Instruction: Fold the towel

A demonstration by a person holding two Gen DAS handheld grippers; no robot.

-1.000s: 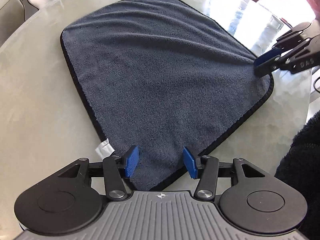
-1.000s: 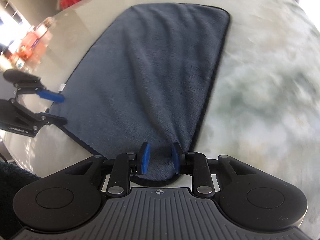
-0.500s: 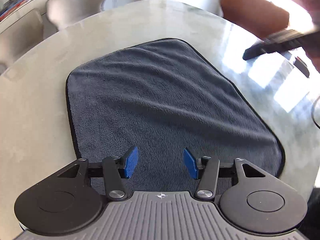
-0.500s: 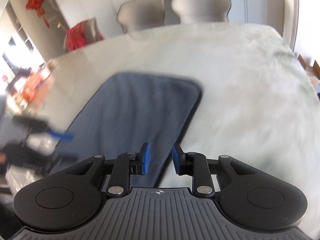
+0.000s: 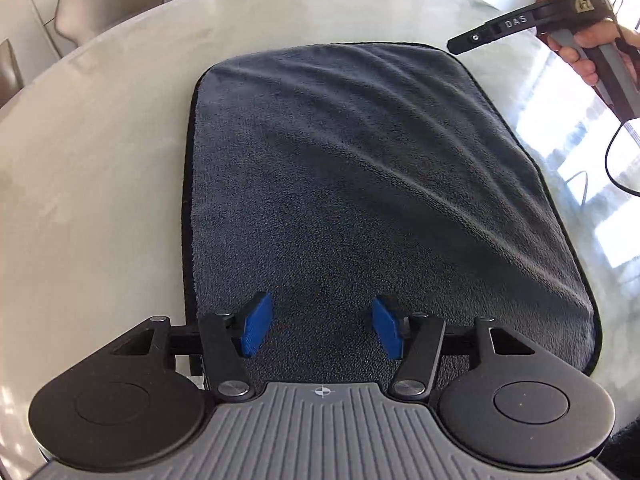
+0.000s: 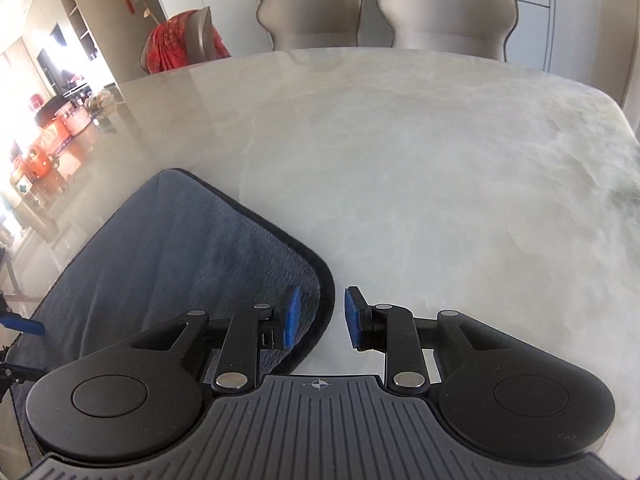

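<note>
Pale marble-look tabletop (image 6: 420, 168) fills both wrist views, with two beige dining chairs (image 6: 384, 4) pushed in at its far side and a cluttered sideboard off to the left of the right wrist view. On it the towel (image 5: 360, 184), a dark grey plush microfibre cloth with a black stitched border, lies spread flat in a single layer with only shallow ripples running across it. It looks light, limp and grippy, so it should drape and sag from wherever it is pinched and will not hold a shape; a bite on the bound edge or a corner seems the surest hold, since the border is firmer than the pile. The left gripper (image 5: 322, 330) hangs over the towel's near edge, its jaws opening and its blue pads clear of the cloth, nothing pinched between them. The right gripper (image 6: 322, 318) sits over a far corner of the towel, its jaws parted a little and empty, one pad over the black hem and the other over bare table. Folding has not yet begun.
</note>
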